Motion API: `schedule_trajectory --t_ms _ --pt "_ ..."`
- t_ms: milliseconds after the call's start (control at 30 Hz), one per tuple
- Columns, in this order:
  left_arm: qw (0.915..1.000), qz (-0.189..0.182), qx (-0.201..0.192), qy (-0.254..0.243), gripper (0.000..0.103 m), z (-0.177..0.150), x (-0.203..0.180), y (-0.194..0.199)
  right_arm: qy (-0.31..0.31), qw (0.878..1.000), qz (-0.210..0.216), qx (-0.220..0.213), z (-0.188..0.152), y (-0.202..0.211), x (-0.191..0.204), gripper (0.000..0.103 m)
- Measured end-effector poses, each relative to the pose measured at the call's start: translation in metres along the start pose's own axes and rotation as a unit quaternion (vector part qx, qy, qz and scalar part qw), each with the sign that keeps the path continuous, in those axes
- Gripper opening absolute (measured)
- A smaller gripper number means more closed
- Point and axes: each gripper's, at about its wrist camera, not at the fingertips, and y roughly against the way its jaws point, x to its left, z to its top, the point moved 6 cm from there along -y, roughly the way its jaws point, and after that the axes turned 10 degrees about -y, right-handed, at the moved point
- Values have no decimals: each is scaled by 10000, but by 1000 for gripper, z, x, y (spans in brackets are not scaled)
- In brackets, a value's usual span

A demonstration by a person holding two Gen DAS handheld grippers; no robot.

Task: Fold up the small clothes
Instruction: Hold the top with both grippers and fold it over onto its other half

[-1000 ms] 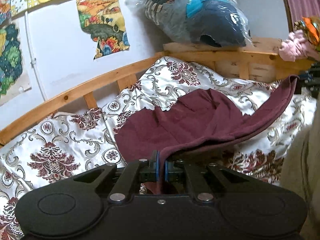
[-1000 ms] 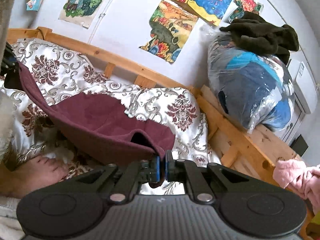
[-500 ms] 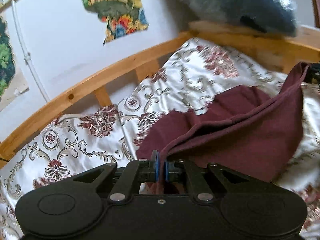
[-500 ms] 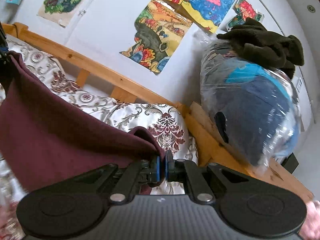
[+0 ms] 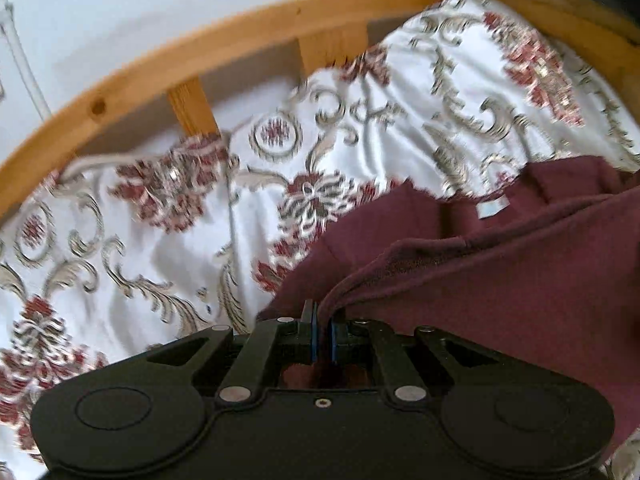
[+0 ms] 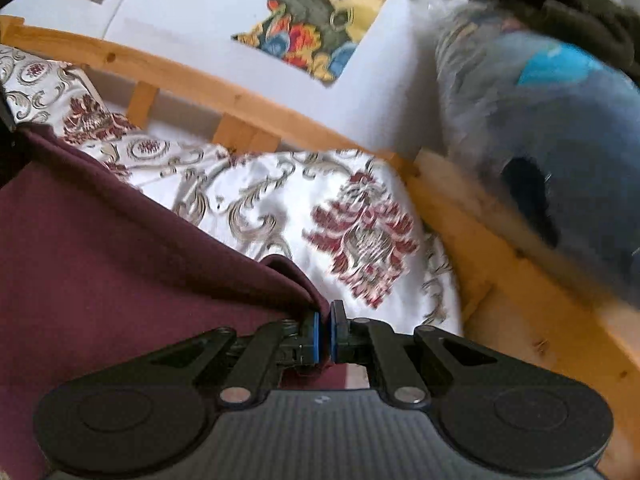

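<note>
A maroon garment [image 5: 520, 272] lies partly on the patterned white bedspread [image 5: 160, 208] and is held up along one edge. My left gripper [image 5: 322, 320] is shut on that edge at its left end. A pale label [image 5: 493, 207] shows inside the garment near the neckline. In the right wrist view the same garment [image 6: 100, 248] stretches to the left, and my right gripper [image 6: 325, 320] is shut on its right corner. The held edge runs taut between the two grippers over the layer below.
A wooden bed rail [image 5: 208, 52] runs along the white wall behind the bedspread. A plastic-wrapped bundle of blue bedding [image 6: 552, 128] sits on the wooden ledge [image 6: 520, 280] at the right, with a dark garment [image 6: 560, 4] on top. Colourful pictures [image 6: 316, 20] hang on the wall.
Both grippers have carried the held edge forward and down toward the bed rail. The garment's upper layer now covers more of the lower layer. Both views are blurred by motion.
</note>
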Motion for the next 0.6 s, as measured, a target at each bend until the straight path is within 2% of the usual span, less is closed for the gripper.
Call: schedule_trajectory --t_ms 200,433,467,533,600 --pt "9999 53 137 15 9 2 5 -28 -70 9999 56 93 -4 -28 3 7" --pt "9990 -34 219 386 13 1 12 -45 -184 9995 46 246 -16 -40 3 8" --pt "9990 -31 212 388 14 1 11 -46 -215 9994 53 259 -17 -40 2 10" --pt "9990 2 195 412 18 0 11 -46 -299 9991 54 296 -17 -39 -1 21" --pt "9984 64 226 506 28 -1 13 -45 -419 9986 90 313 -17 -37 -6 36"
